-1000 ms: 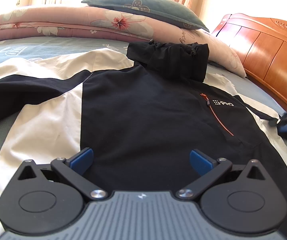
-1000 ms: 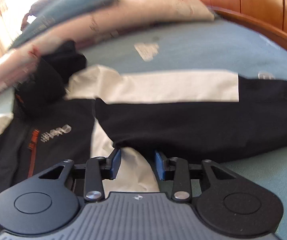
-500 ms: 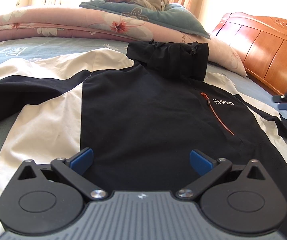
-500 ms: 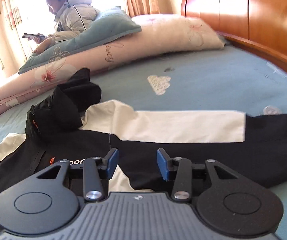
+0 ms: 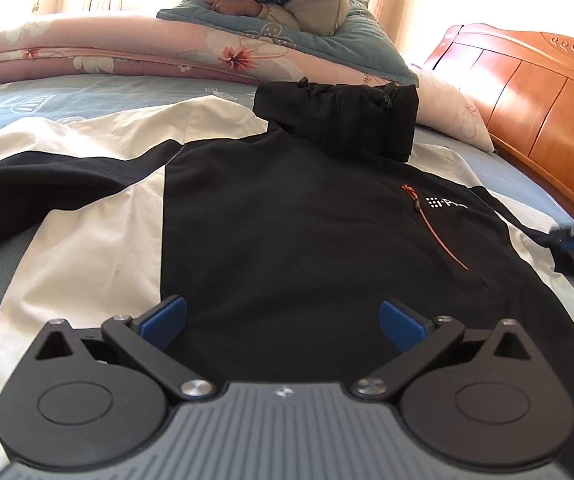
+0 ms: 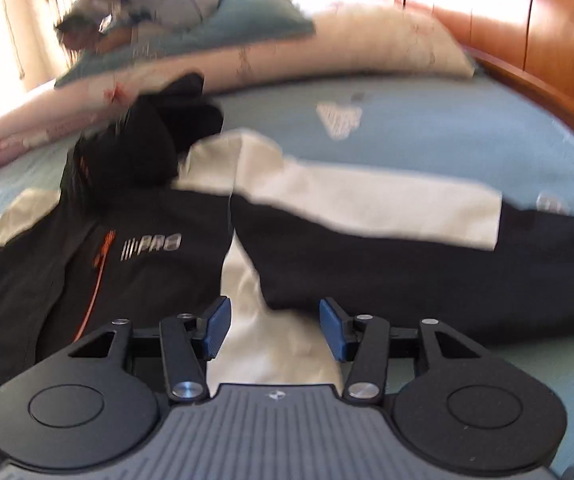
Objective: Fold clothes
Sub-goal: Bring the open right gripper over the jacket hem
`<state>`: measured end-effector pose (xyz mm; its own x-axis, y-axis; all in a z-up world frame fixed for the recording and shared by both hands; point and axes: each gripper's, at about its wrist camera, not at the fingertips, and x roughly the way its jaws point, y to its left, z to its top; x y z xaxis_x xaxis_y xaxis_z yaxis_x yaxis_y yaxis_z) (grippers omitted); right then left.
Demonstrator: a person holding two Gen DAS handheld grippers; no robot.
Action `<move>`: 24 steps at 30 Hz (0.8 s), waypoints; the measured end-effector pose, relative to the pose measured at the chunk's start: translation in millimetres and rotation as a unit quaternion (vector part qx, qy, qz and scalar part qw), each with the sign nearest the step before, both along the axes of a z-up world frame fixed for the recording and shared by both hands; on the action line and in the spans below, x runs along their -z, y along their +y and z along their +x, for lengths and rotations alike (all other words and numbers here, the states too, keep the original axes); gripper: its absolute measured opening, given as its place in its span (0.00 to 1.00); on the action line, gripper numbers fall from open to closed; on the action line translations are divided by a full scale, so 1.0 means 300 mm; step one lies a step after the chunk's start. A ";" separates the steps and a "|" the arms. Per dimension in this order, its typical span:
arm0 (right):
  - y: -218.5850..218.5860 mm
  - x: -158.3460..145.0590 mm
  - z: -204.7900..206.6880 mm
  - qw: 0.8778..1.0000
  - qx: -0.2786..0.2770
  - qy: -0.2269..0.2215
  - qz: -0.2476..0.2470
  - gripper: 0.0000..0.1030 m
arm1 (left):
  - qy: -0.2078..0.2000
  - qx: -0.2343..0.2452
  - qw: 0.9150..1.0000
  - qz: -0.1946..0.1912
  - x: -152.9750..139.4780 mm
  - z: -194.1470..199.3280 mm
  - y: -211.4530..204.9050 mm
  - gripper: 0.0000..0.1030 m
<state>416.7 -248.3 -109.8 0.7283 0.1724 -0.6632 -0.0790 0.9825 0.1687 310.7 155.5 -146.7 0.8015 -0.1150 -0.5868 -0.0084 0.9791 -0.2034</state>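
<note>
Now your left gripper (image 5: pixel 283 322) hovers over the lower front of the black and cream jacket (image 5: pixel 287 232), fingers spread wide with nothing between them. That jacket lies flat on the bed (image 5: pixel 27 100), its hood bunched toward the folded quilt (image 5: pixel 127 52). Your right gripper (image 6: pixel 273 330) has just been opening beside the jacket's outstretched sleeve (image 6: pixel 427 252); through the blur, its fingers seem clear of the cloth.
</note>
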 end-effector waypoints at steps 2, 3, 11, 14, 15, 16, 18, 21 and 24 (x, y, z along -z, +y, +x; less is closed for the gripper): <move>-0.033 0.014 0.045 1.000 0.016 0.002 0.018 0.59 | 0.000 0.000 1.000 -0.001 -0.001 -0.002 0.001 0.99; -0.055 0.039 0.071 0.999 0.028 0.019 0.024 0.59 | 0.000 0.000 1.000 -0.001 -0.001 -0.004 0.001 0.99; -0.197 0.053 0.075 0.992 0.102 0.079 0.009 0.61 | 0.005 0.000 1.000 -0.003 -0.007 -0.004 0.005 0.99; -0.177 -0.057 0.038 0.991 0.099 0.058 -0.061 0.61 | 0.009 -0.001 1.000 -0.004 -0.009 -0.004 0.004 0.99; -0.165 -0.105 0.024 0.992 0.094 0.047 -0.069 0.62 | 0.010 -0.002 1.000 -0.007 -0.010 -0.004 0.006 0.99; -0.151 -0.153 0.010 0.993 0.089 0.036 -0.074 0.64 | 0.011 -0.002 1.000 -0.009 -0.010 -0.004 0.008 0.99; -0.106 -0.252 -0.012 0.994 0.070 0.016 -0.080 0.67 | 0.014 -0.003 1.000 -0.014 -0.012 -0.004 0.012 0.99; -0.004 -0.377 -0.051 0.997 0.021 -0.009 -0.072 0.71 | 0.020 -0.004 1.000 -0.021 -0.017 -0.003 0.017 0.99; 0.128 -0.421 -0.084 0.998 -0.033 -0.010 -0.056 0.76 | 0.026 -0.004 0.999 -0.025 -0.022 -0.001 0.021 0.99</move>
